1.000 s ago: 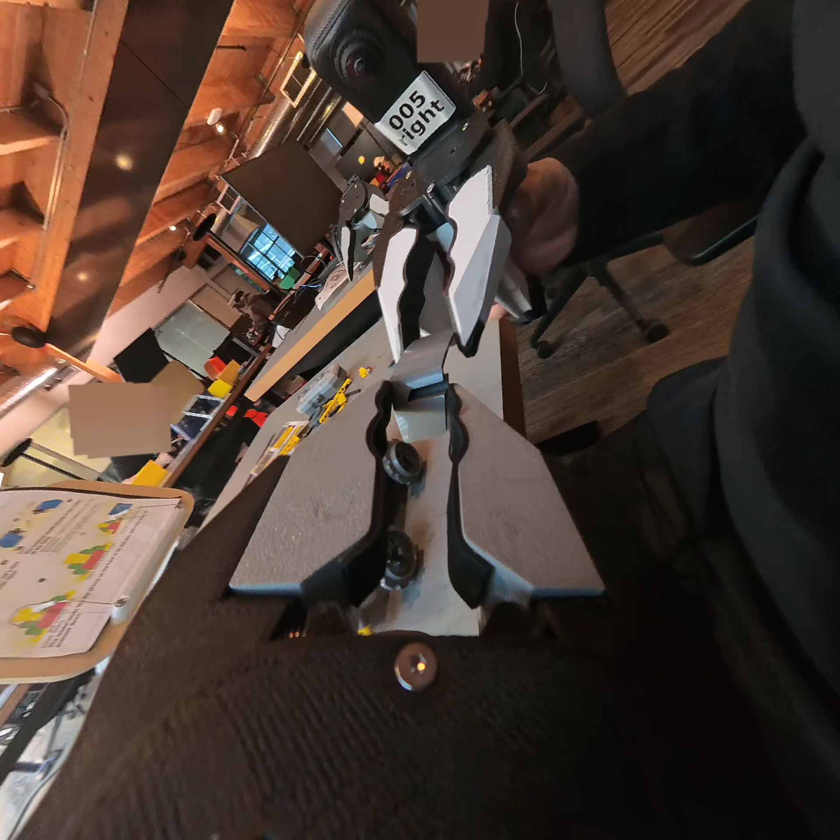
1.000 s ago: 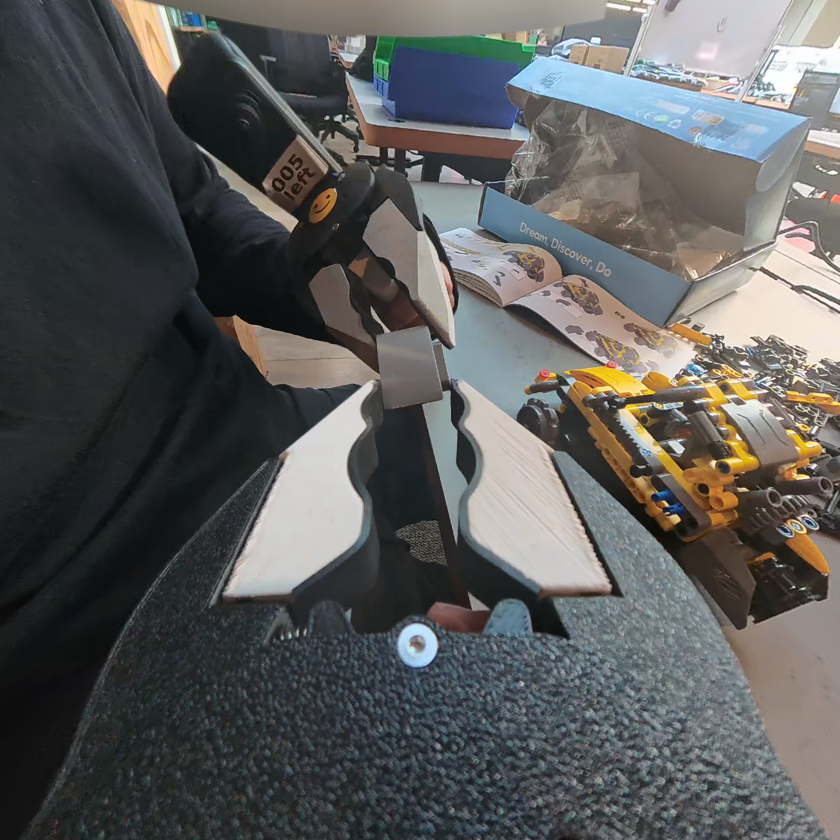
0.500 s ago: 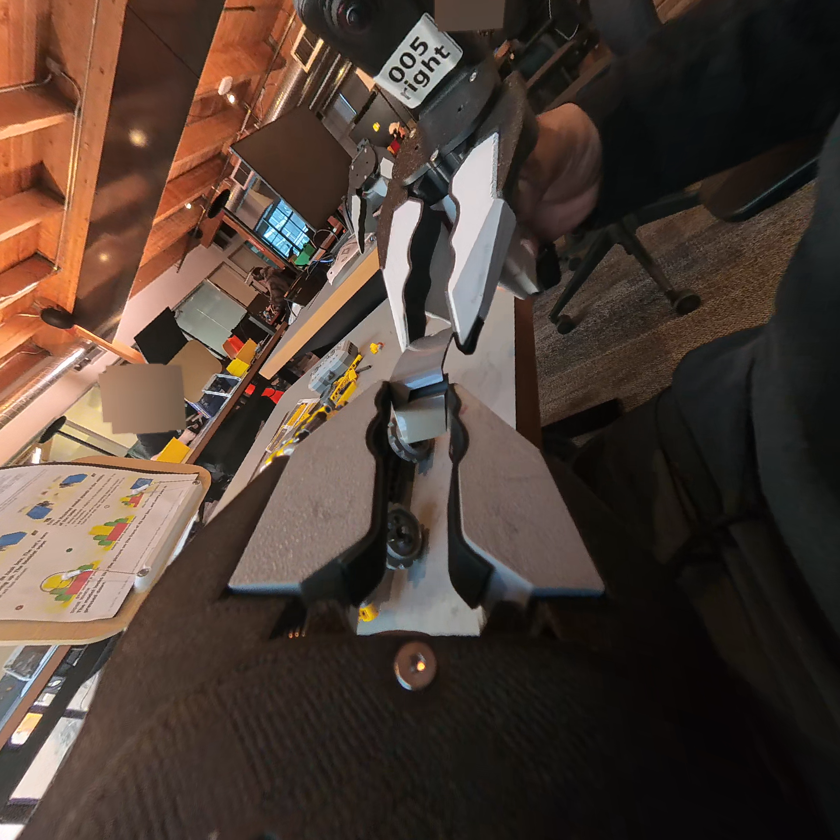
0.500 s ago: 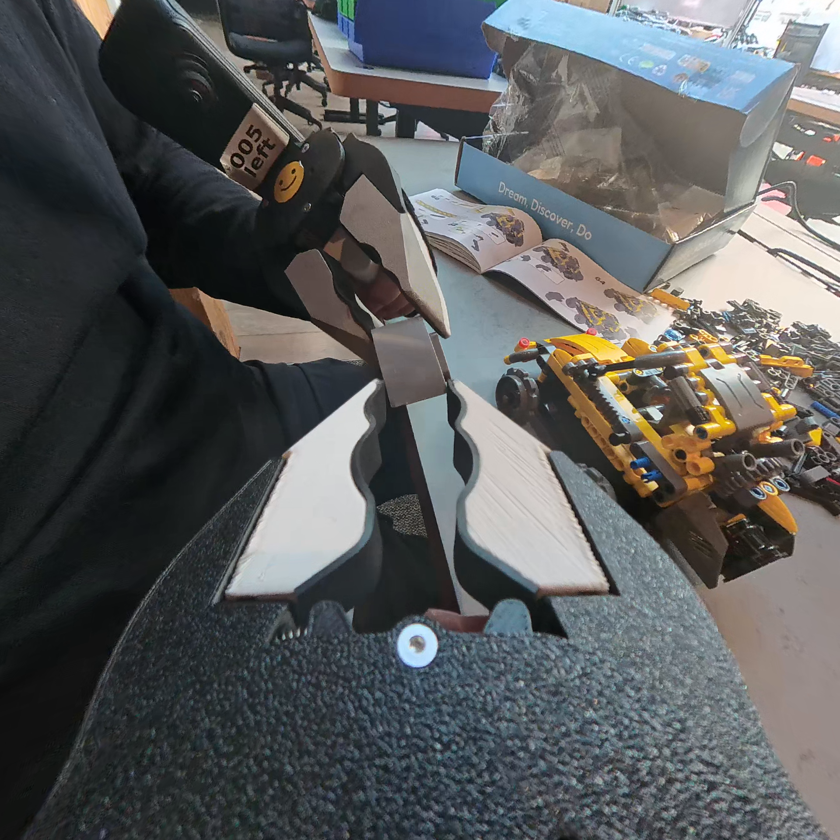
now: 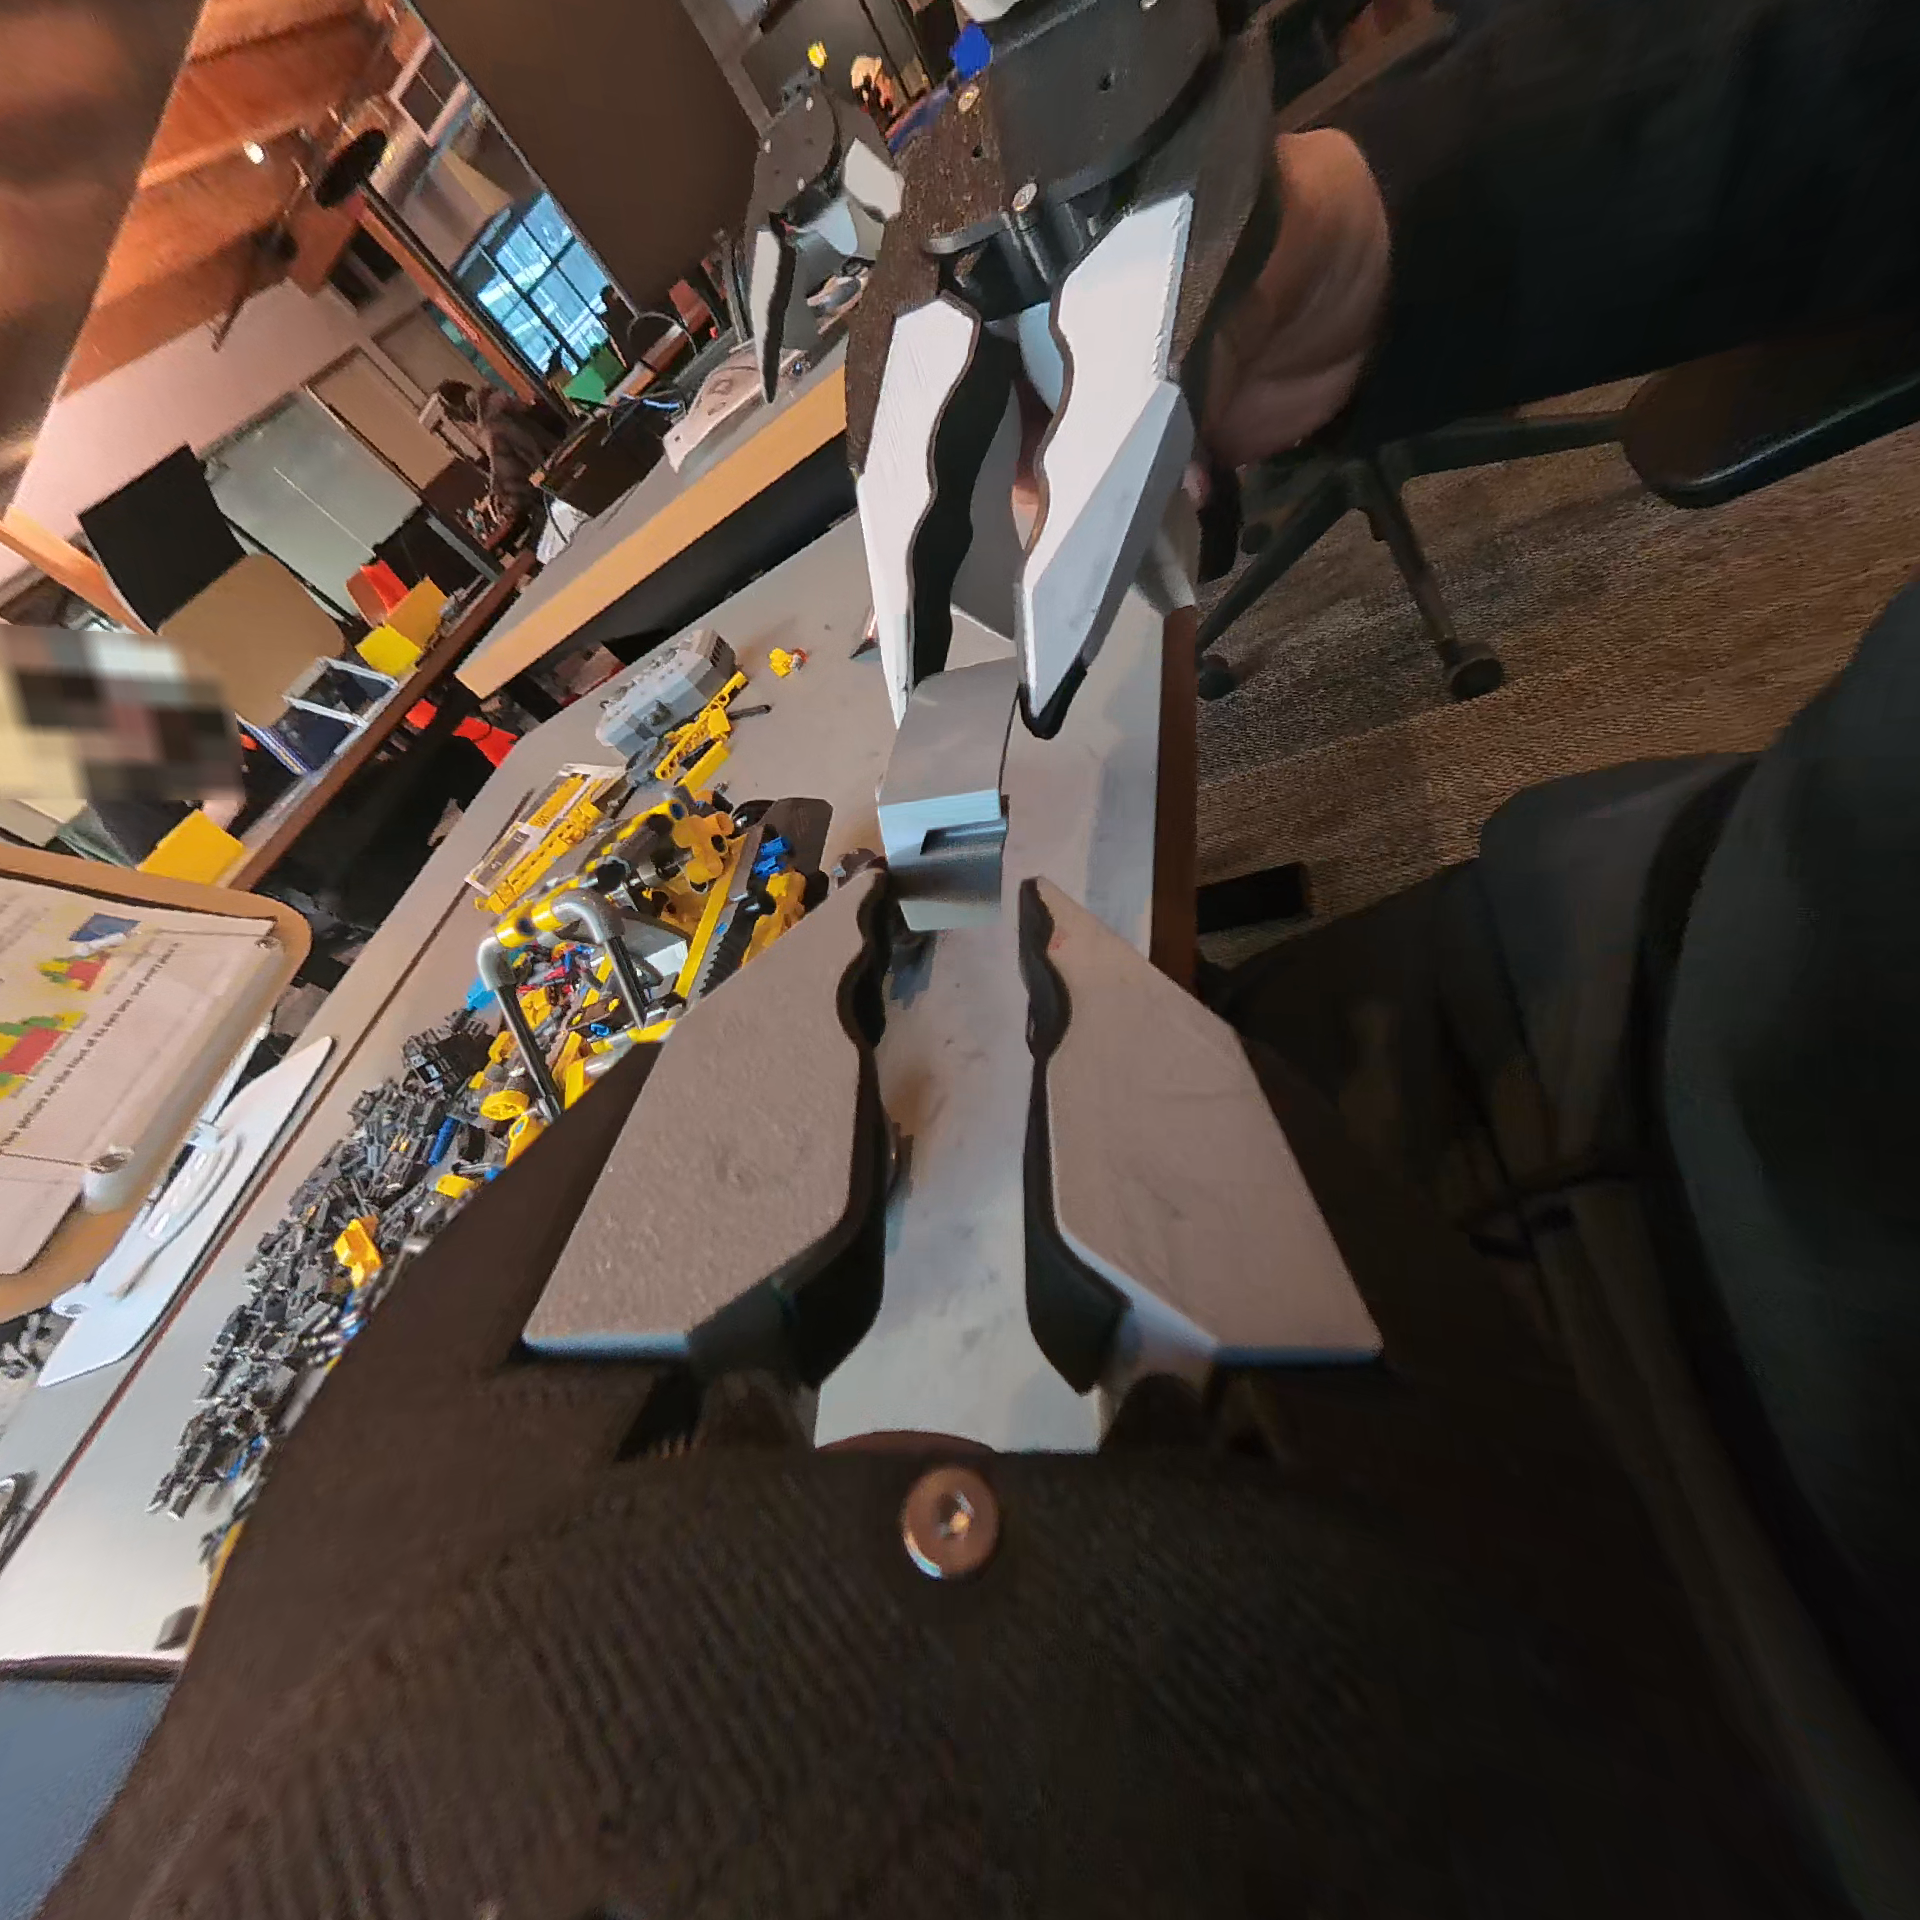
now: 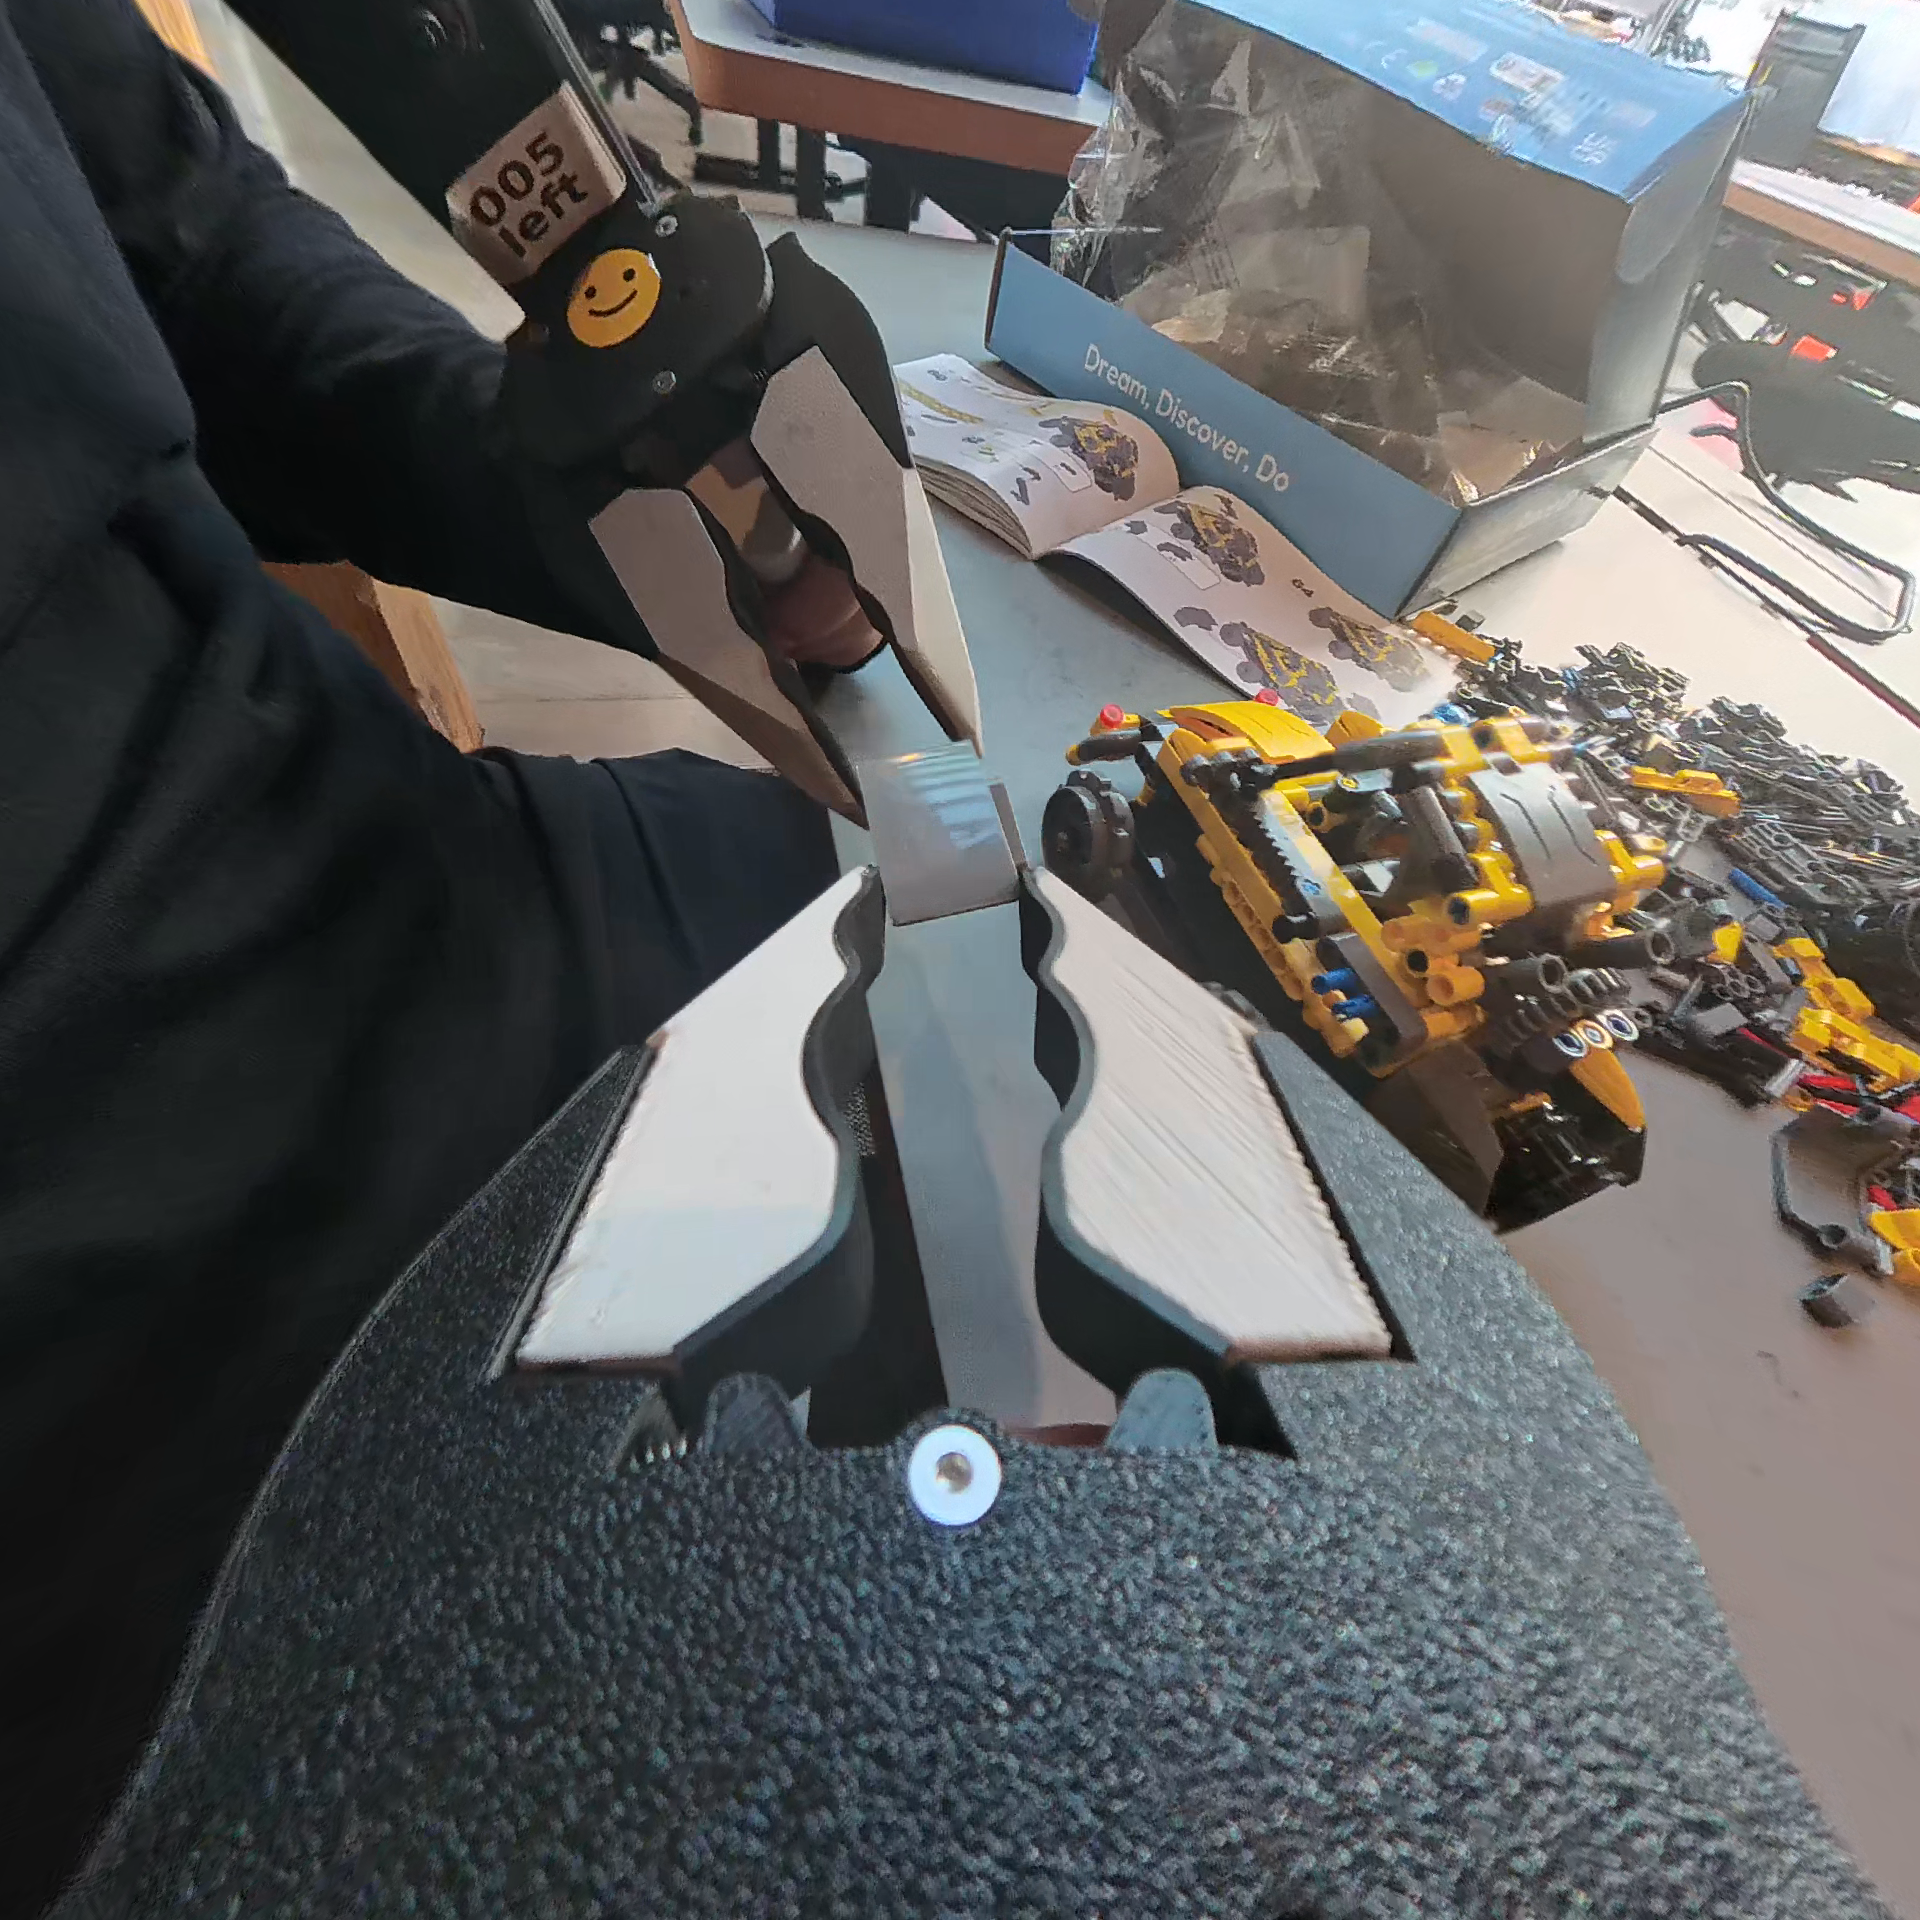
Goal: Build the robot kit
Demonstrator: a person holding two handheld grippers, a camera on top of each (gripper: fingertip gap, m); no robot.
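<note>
A small grey block [image 5: 940, 821] hangs in the air at the table's near edge, pinched from both ends. My left gripper [image 5: 951, 894] is shut on its near end. My right gripper [image 5: 971, 717] comes from the opposite side and is shut on its far end. In the right wrist view the block [image 6: 940, 842] sits between my right gripper [image 6: 948, 888] and the left gripper [image 6: 920, 774], which a hand in a dark sleeve holds. A yellow and black brick-built vehicle [image 6: 1382, 894] stands on the table just right of the block.
An open blue box [image 6: 1351, 312] with plastic bags and an open booklet [image 6: 1101, 488] lie behind the vehicle. Several loose black and yellow parts [image 6: 1766, 831] cover the grey table [image 6: 1662, 1455]. A clipboard with a printed sheet [image 5: 104, 1039] is at the left. An office chair [image 5: 1403, 520] stands off the table edge. Only a small space, under 4 cm, lies between the two pairs of fingers.
Both grippers have stayed closed on the grey block and swung together, tilting down toward the table. The vehicle and parts pile now show in the left wrist view.
</note>
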